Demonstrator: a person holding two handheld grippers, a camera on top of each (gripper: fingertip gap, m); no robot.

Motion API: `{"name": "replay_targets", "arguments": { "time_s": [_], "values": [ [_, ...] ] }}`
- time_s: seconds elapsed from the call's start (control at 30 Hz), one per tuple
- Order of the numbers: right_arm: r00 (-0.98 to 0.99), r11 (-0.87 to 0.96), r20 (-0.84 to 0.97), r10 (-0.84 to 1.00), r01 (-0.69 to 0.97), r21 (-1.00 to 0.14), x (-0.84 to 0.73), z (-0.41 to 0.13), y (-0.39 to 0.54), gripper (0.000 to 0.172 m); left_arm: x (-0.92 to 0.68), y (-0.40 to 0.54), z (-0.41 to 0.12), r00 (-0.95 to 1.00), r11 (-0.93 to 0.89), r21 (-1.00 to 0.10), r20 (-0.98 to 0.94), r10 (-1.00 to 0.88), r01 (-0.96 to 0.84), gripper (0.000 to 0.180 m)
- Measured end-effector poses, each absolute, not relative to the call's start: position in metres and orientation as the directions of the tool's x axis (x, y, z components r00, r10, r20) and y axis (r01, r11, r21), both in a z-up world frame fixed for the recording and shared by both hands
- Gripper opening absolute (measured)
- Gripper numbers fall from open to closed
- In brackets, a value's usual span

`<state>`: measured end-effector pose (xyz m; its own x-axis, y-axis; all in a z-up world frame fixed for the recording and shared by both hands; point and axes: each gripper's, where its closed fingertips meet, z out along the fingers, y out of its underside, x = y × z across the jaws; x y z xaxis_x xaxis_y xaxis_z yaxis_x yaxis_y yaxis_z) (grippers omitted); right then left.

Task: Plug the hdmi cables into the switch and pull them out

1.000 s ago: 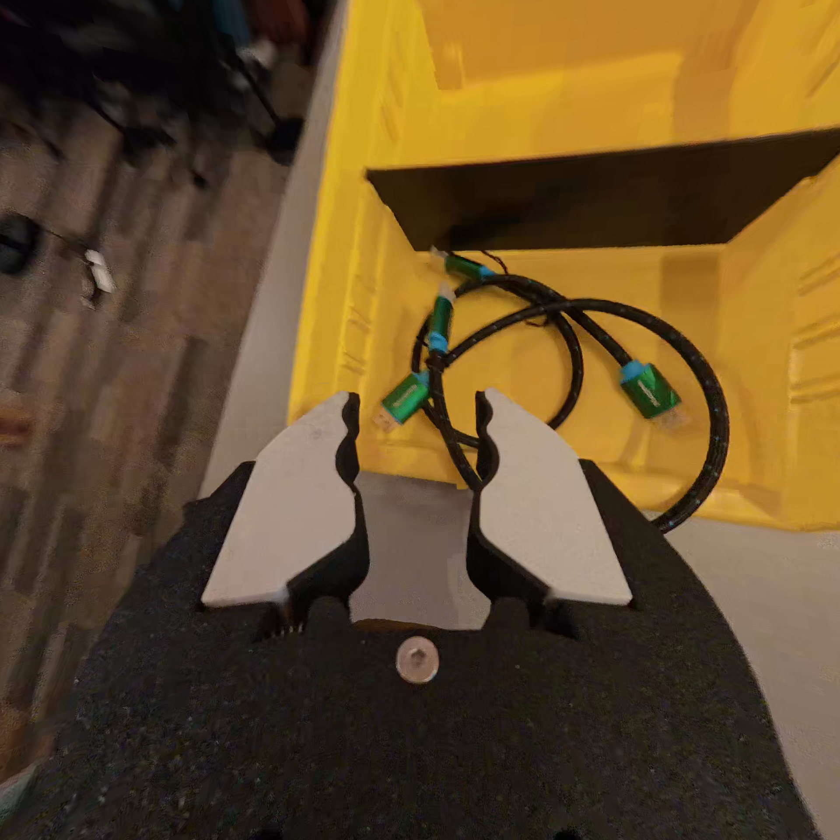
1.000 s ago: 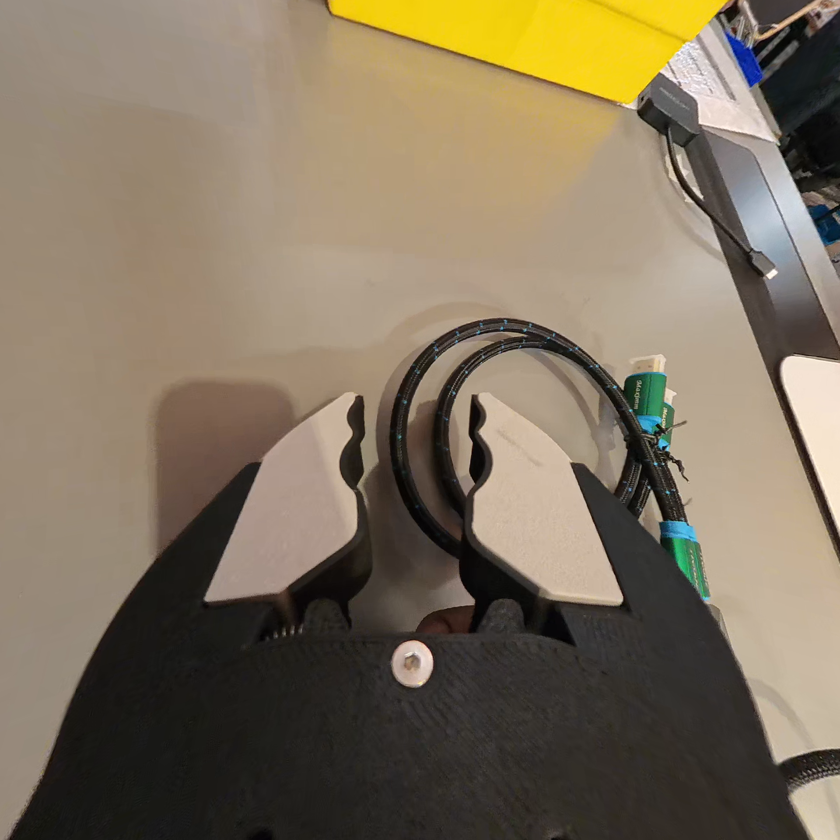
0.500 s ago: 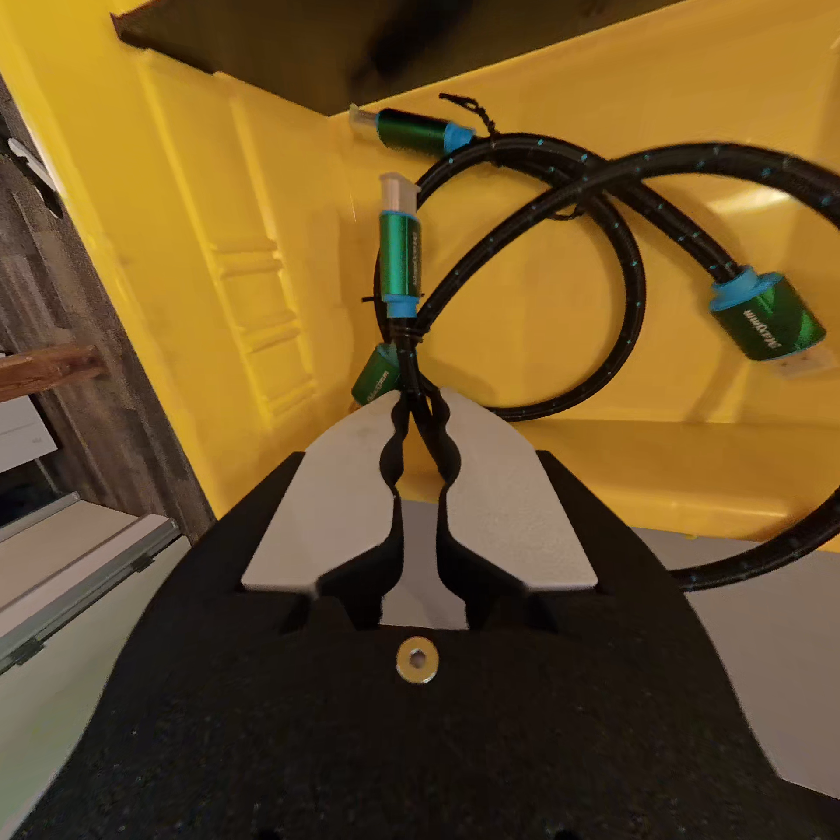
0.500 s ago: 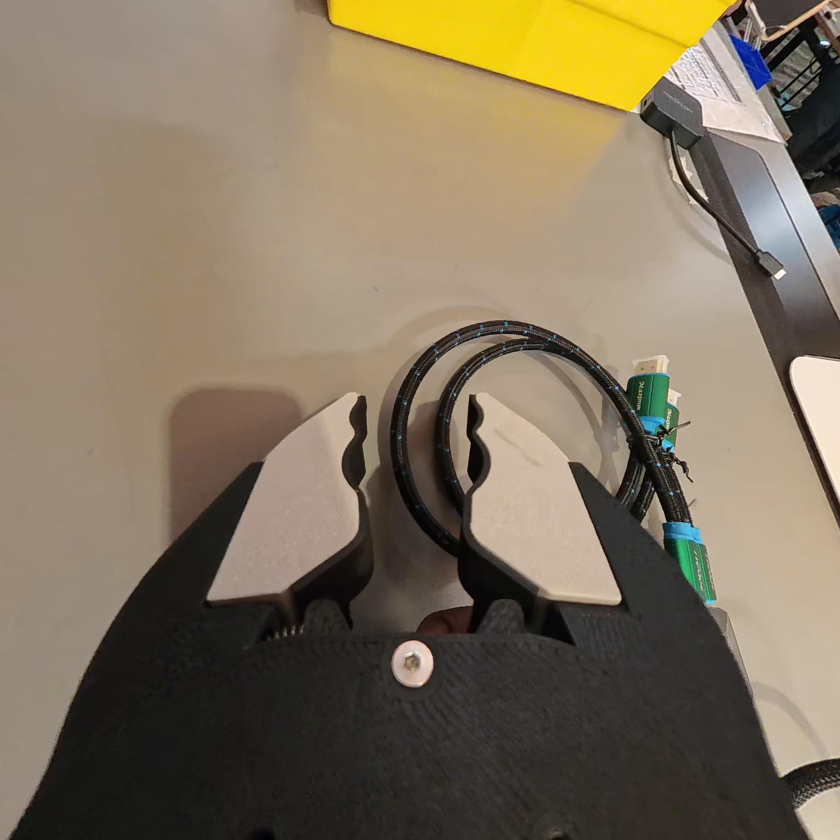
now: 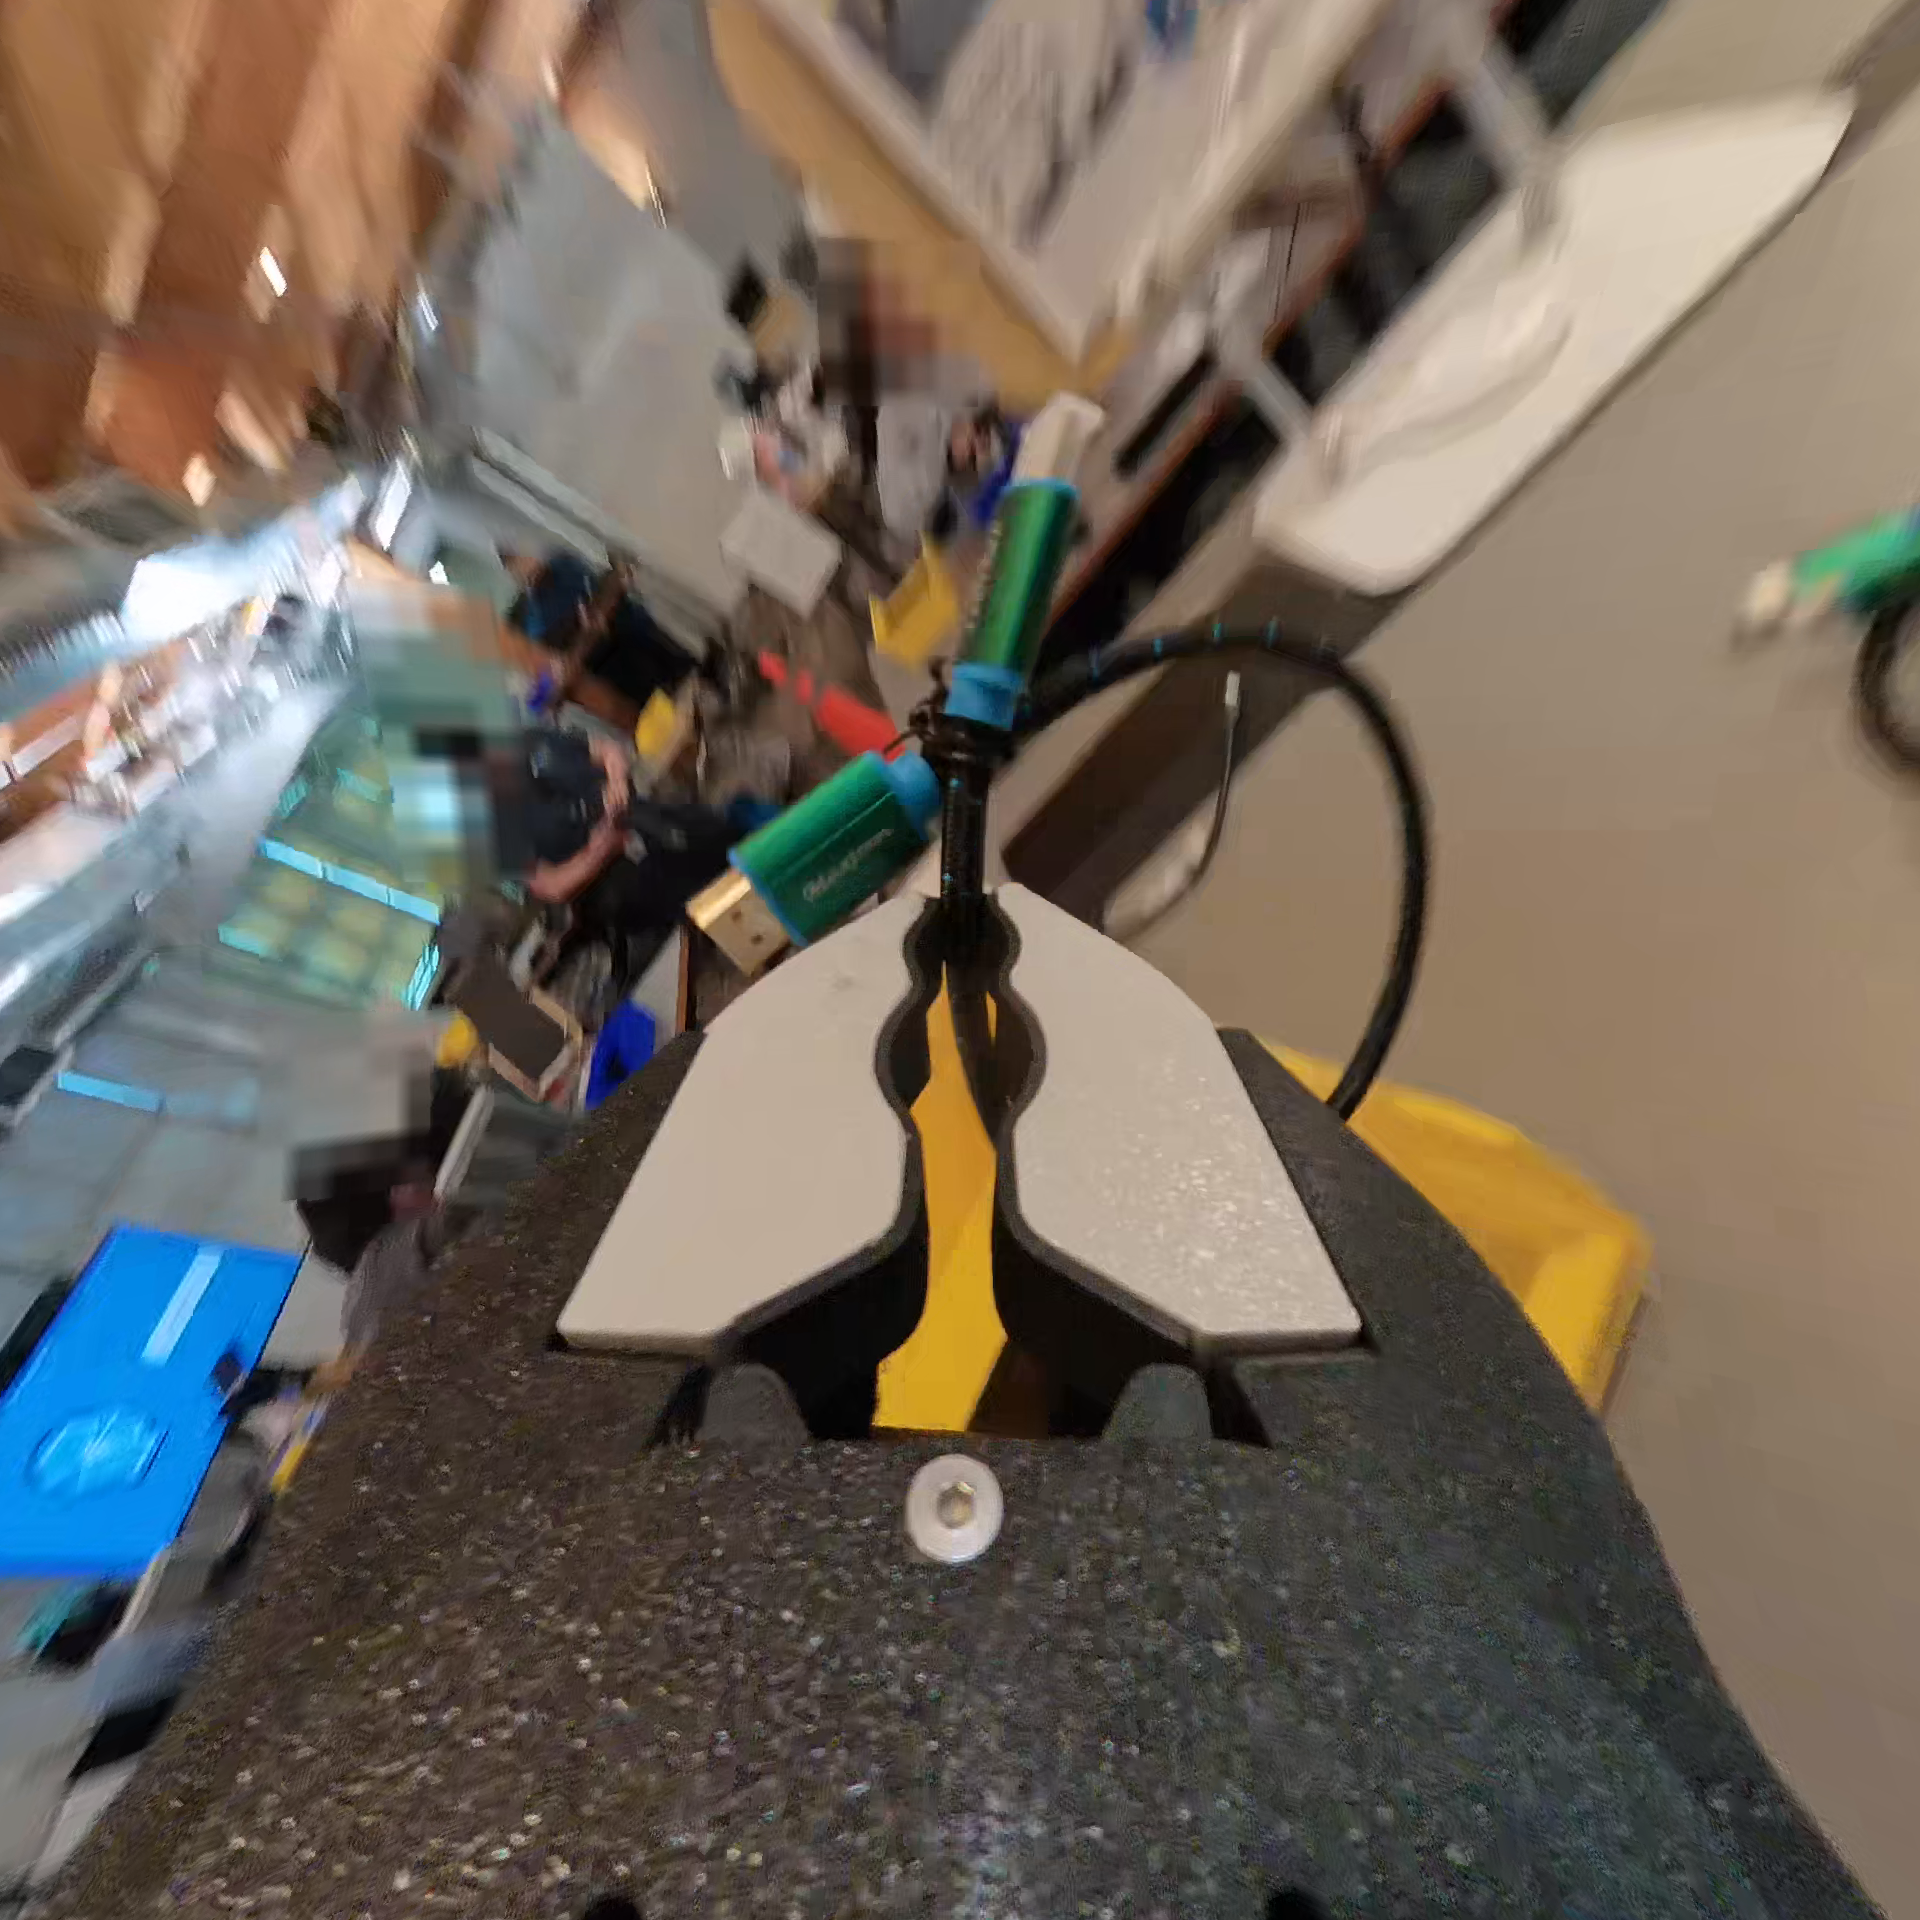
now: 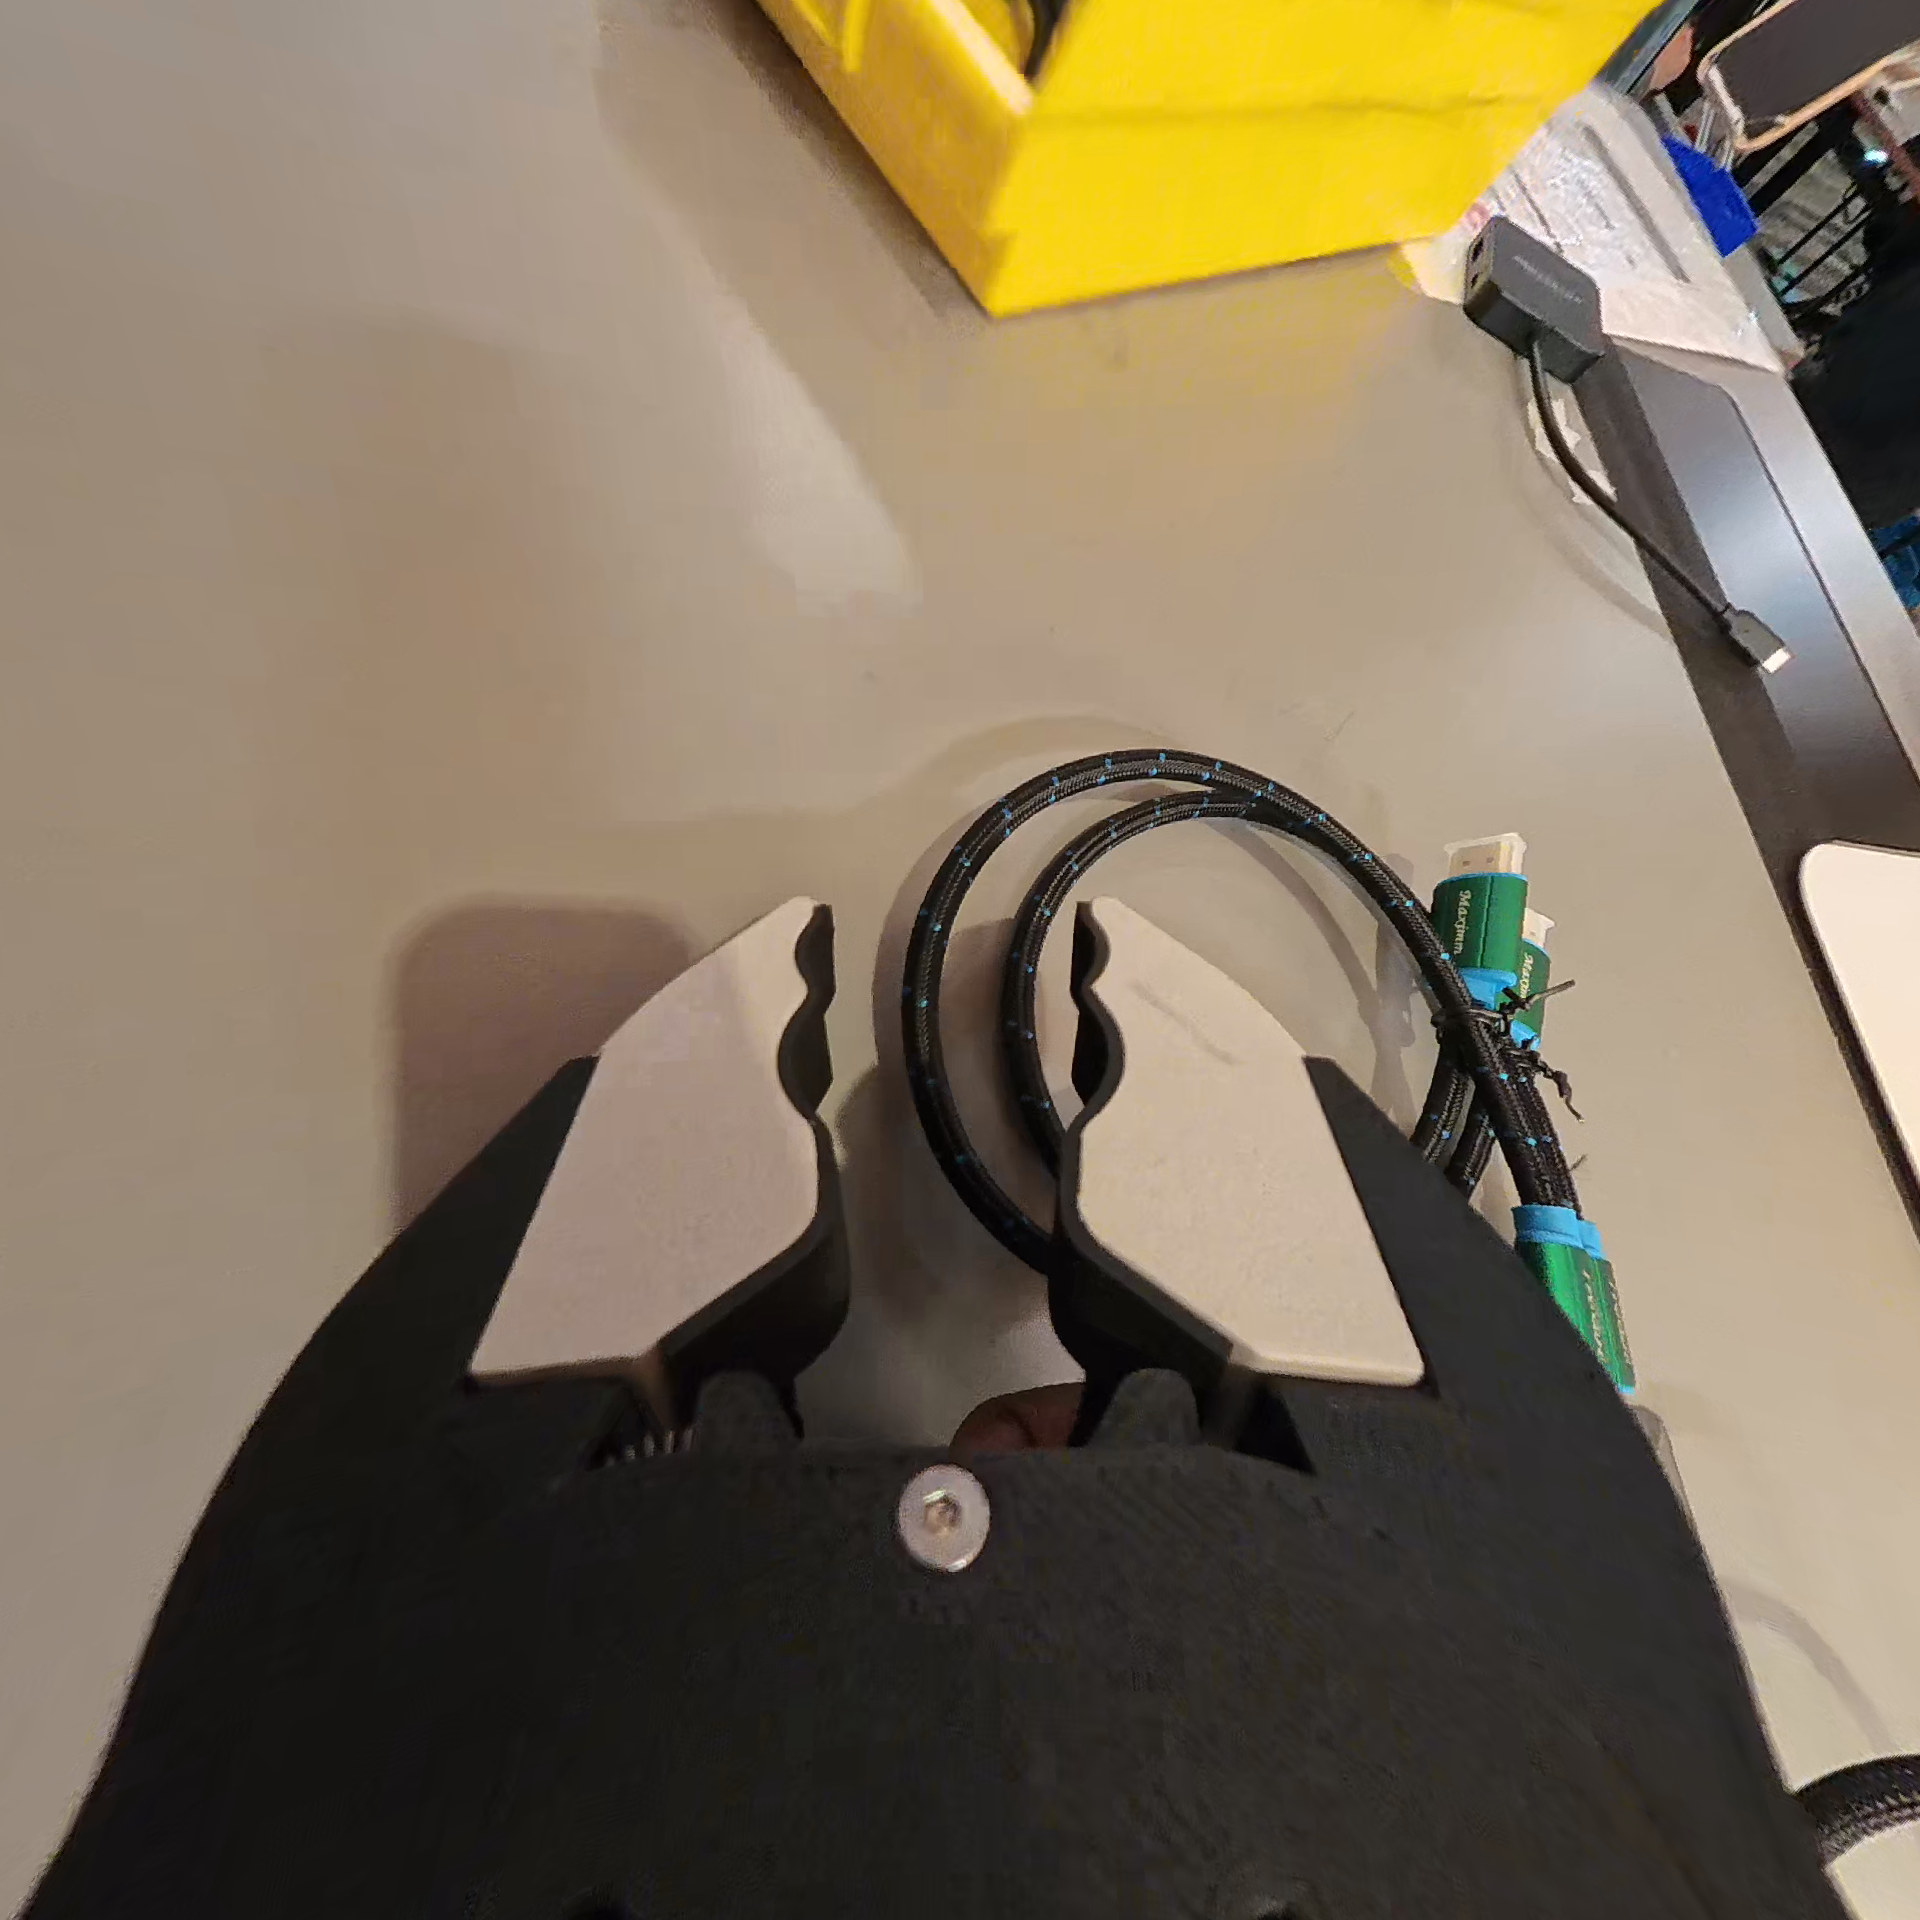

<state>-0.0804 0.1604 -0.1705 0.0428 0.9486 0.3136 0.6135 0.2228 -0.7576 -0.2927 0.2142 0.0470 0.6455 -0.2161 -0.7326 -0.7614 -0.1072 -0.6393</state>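
**Left tongs pinch a cable; right tongs wide over a second one**

In the left wrist view, the left tongs (image 5: 961, 914) sit at frame centre, narrowed on a black braided cable (image 5: 961, 842), both pads pressing its doubled strands just below the tie. Two green plugs rise past the tips: one (image 5: 821, 847) leans to the left with its gold end showing, the other (image 5: 1023, 561) stands nearly upright above it. The cable's loop (image 5: 1403, 831) arcs to the right and drops behind the tongs toward a yellow bin (image 5: 1486, 1174) at right centre. Beyond, the room is blurred.

In the right wrist view, the right tongs (image 6: 956, 935) stand wide at lower centre, above the beige surface (image 6: 416, 520). A second coiled cable (image 6: 1039, 831) lies flat on the surface; two of its strands run between the fingers, apart from the left pad, with the inner strand close by the right one. Its green plugs (image 6: 1481, 914) lie at right centre. At the upper centre stands the bin (image 6: 1195, 187), and a dark adapter (image 6: 1532, 301) lies at the upper right.
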Motion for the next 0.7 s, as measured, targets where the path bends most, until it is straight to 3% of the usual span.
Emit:
{"name": "replay_targets", "arguments": {
  "time_s": [0.03, 0.17, 0.3, 0.37, 0.47, 0.57, 0.7],
  "values": [
    [0.045, 0.225, 0.316, 0.948, 0.608, -0.761, -0.08, -0.169, 0.16, 0.043, -0.268, 0.218, 0.065, 0.666, -0.015, -0.678, -0.717, -0.208, -0.735, 0.007],
    [0.05, 0.247, 0.327, 0.944, 0.55, -0.798, -0.079, -0.159, 0.158, 0.045, -0.156, 0.223, 0.099, 0.662, 0.301, -0.79, -0.613, -0.432, -0.534, 0.007],
    [0.138, 0.245, 0.311, 0.94, 0.361, -0.9, -0.068, -0.125, 0.163, 0.036, -0.066, 0.206, 0.106, 0.492, 0.469, -0.88, -0.375, -0.786, 0.078, 0.006],
    [0.171, 0.231, 0.279, 0.945, 0.255, -0.939, -0.055, -0.108, 0.166, 0.031, -0.052, 0.206, 0.098, 0.327, 0.364, -0.851, -0.245, -0.913, 0.379, 0.007],
    [0.169, 0.249, 0.277, 0.946, 0.169, -0.954, -0.031, -0.094, 0.171, 0.025, -0.053, 0.212, 0.069, 0.076, 0.148, -0.775, -0.128, -0.989, 0.614, 0.007],
    [0.174, 0.256, 0.276, 0.945, 0.131, -0.958, -0.012, -0.083, 0.183, 0.024, -0.05, 0.212, 0.033, -0.106, -0.017, -0.762, -0.068, -0.992, 0.647, 0.006],
    [0.291, 0.274, 0.284, 0.914, 0.074, -0.959, 0.008, -0.053, 0.209, 0.023, -0.036, 0.201, 0.014, -0.338, -0.199, -0.805, -0.002, -0.941, 0.559, 0.007]
  ]
}}
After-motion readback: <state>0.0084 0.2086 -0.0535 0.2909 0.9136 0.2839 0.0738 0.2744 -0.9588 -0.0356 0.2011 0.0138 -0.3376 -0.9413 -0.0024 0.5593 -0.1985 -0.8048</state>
